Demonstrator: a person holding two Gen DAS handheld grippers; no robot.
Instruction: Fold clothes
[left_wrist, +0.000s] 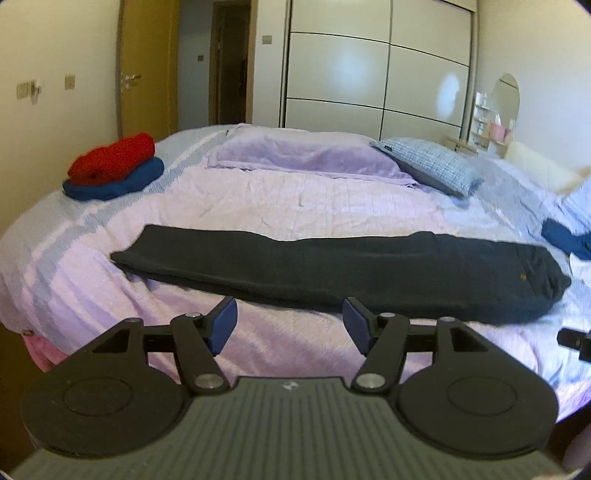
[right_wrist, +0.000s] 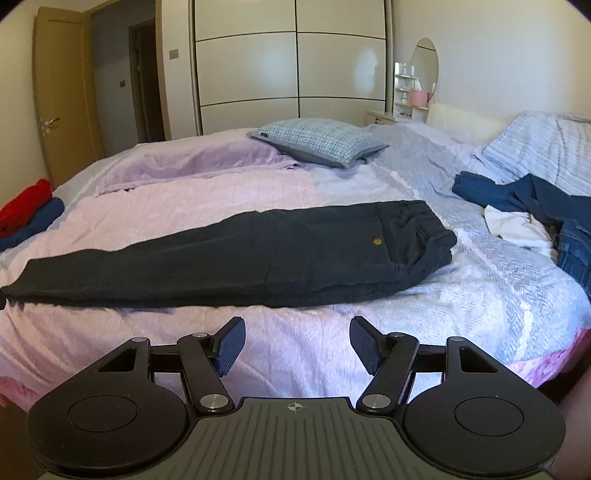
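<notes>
Trousers (left_wrist: 332, 269) just beyond left hand-held gripper (left_wrist: 290, 323)

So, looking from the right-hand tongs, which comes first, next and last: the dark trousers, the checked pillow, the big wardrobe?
From the right tongs, which stand open over the bed:
1. Dark trousers, just ahead, laid flat across the bedspread.
2. Checked pillow, farther up the bed, slightly right of centre.
3. Wardrobe, beyond the bed, against the back wall.

A home bedroom — a wide bed (right_wrist: 280, 206) with a lilac quilted cover fills both views, a checked pillow (right_wrist: 321, 140) near its far edge. Behind stand a sliding-door wardrobe (right_wrist: 291, 62), a wooden door (left_wrist: 147, 70) at upper left, and an oval mirror (right_wrist: 424, 62) over cluttered shelves at upper right.
</notes>
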